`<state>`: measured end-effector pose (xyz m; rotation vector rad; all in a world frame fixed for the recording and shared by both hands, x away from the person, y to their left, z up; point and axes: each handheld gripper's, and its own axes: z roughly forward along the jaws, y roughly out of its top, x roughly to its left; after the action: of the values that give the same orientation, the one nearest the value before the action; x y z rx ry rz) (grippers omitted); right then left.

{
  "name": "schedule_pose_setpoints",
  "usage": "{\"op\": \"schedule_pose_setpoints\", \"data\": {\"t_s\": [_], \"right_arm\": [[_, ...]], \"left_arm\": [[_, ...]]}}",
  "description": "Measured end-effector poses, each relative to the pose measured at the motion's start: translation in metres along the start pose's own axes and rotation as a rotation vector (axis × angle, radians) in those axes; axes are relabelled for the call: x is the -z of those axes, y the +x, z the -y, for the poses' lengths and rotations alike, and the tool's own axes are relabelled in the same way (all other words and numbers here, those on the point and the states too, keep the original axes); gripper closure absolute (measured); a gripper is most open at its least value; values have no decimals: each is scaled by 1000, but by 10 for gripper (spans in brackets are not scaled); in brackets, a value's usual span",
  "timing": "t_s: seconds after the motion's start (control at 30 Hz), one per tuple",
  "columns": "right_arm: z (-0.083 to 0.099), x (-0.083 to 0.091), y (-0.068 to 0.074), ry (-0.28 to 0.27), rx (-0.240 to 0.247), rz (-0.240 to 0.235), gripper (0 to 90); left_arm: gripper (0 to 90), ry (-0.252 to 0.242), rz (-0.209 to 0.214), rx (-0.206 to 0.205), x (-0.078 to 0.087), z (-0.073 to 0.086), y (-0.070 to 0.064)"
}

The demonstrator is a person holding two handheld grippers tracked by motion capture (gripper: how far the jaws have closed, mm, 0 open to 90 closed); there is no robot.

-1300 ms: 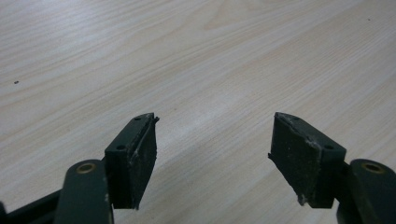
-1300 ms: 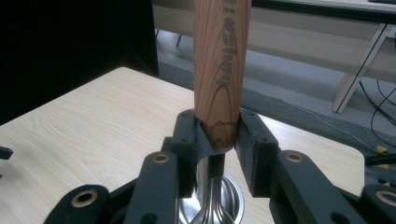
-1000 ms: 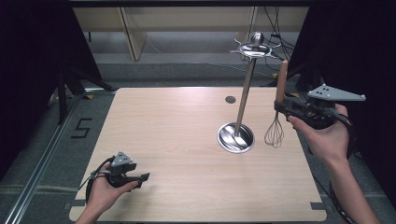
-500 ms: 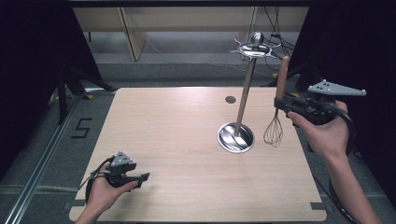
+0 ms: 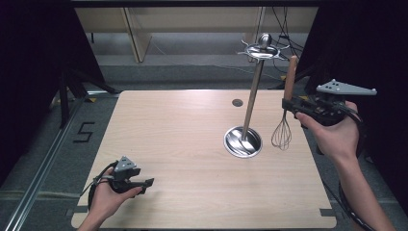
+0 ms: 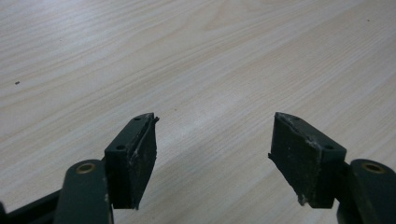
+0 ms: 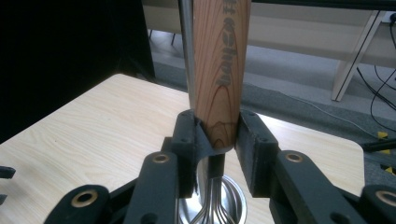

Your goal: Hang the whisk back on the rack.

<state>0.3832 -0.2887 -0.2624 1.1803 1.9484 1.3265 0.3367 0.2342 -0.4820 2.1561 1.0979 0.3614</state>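
One whisk (image 5: 283, 129), wooden handle with printed lettering above a wire balloon, hangs upright right of the stand (image 5: 244, 141), clamped at the handle by the right gripper (image 5: 290, 104). Left gripper (image 6: 212, 156) jaws apart, near-left.

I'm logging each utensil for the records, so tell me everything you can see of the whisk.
The whisk has a round, light brown wooden handle with dark printed lettering and a balloon of thin metal wires. It hangs upright, handle up and wires down, lifted above the table just right of the metal stand. The right gripper is shut on the handle's lower end, near where the wires begin. Nothing else touches it.
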Motion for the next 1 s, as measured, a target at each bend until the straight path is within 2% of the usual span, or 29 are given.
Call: {"op": "schedule_pose_setpoints", "data": {"t_s": [0.03, 0.13, 0.2, 0.23, 0.33, 0.37, 0.4, 0.43, 0.5, 0.53, 0.6, 0.67, 0.83, 0.87, 1.0], "right_arm": [[-1, 1, 2, 10, -14, 8, 708], [-4, 1, 1, 4, 5, 0, 708], [-5, 1, 3, 10, -9, 6, 708], [-6, 1, 4, 5, -7, -5, 708], [-8, 0, 3, -3, 21, 10, 707], [-8, 0, 3, -5, 18, 13, 708], [-9, 0, 2, -4, 22, 11, 708], [-9, 0, 4, 7, -3, 8, 708], [-9, 0, 3, 11, 0, 3, 708], [-10, 0, 3, 13, -5, 3, 708], [-10, 0, 4, 15, -10, 4, 708], [-10, -2, 2, 9, 7, -1, 708], [-11, -2, 4, 17, -13, -2, 708], [-11, -2, 2, 4, 18, 5, 708], [-12, -3, 4, 13, 0, -8, 708]], "left_arm": [[308, 0, 0, 1, 0, 0, 0], [308, 0, 0, 5, 0, 0, 0], [308, 2, 0, 5, 0, 0, 0], [308, 1, 0, 5, 0, 0, 0], [308, 1, 0, 4, 0, 0, 0], [308, 1, 5, 20, 0, 0, -1], [308, 1, 6, 18, 0, 0, -1], [308, -1, 6, 20, 0, 0, -1], [308, -7, 0, 6, 0, 0, 0], [308, -9, 6, 23, -1, 0, -1], [308, -8, 6, 21, -1, 0, -1], [308, 2, 2, 12, 0, 0, -1], [308, -6, 0, 5, 0, 0, 0], [308, 7, -2, -10, 1, 0, 1], [308, -4, 1, 4, 0, 0, 0]]}}
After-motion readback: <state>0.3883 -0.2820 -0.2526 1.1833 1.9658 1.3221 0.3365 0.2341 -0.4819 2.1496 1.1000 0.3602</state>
